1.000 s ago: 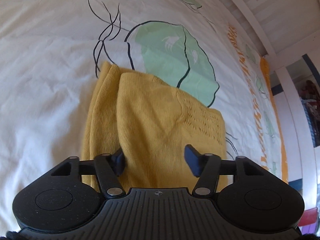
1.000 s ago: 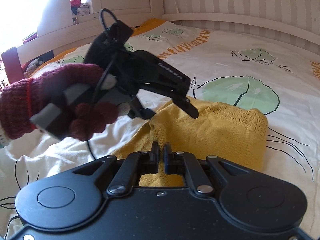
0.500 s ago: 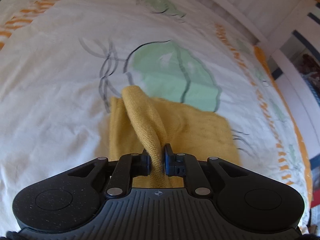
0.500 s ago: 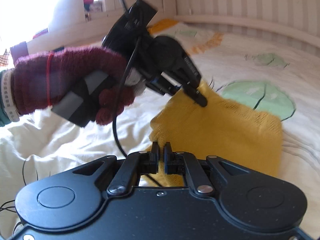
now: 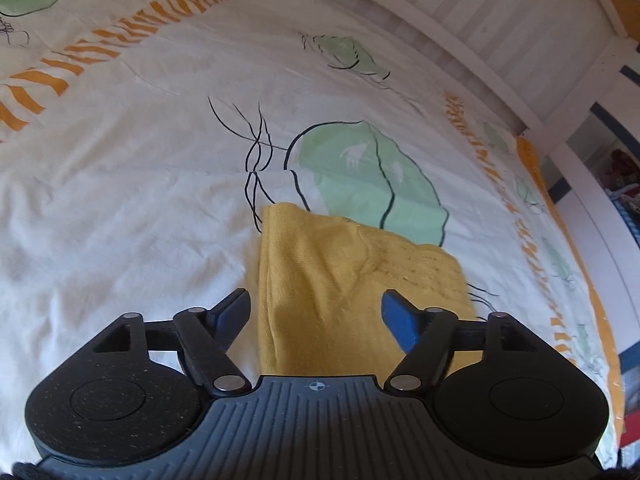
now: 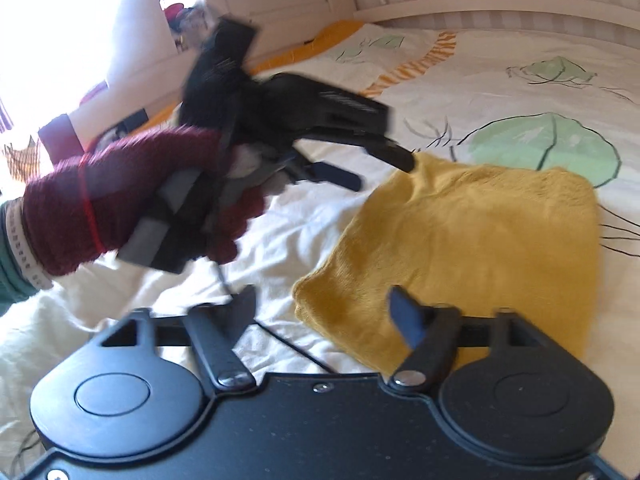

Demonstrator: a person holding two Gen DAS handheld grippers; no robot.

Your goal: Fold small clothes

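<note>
A mustard-yellow knitted garment (image 5: 340, 280) lies folded into a rough rectangle on the white bedspread (image 5: 120, 200). It also shows in the right wrist view (image 6: 480, 240). My left gripper (image 5: 316, 312) is open, its jaws wide apart just above the garment's near edge, holding nothing. My right gripper (image 6: 324, 312) is open over the garment's near left corner. In the right wrist view the left gripper (image 6: 376, 168) hangs above the garment's far left corner, held by a hand in a maroon glove (image 6: 120, 200).
The bedspread carries green leaf prints (image 5: 372, 180) and orange stripes (image 5: 120, 40). A white slatted bed frame (image 5: 480, 20) runs along the far side. Shelves with clutter (image 6: 188, 12) stand beyond the bed.
Both grippers were shut on the garment's folded edge and lifting it half a second ago. Both have now opened and the garment lies flat.
</note>
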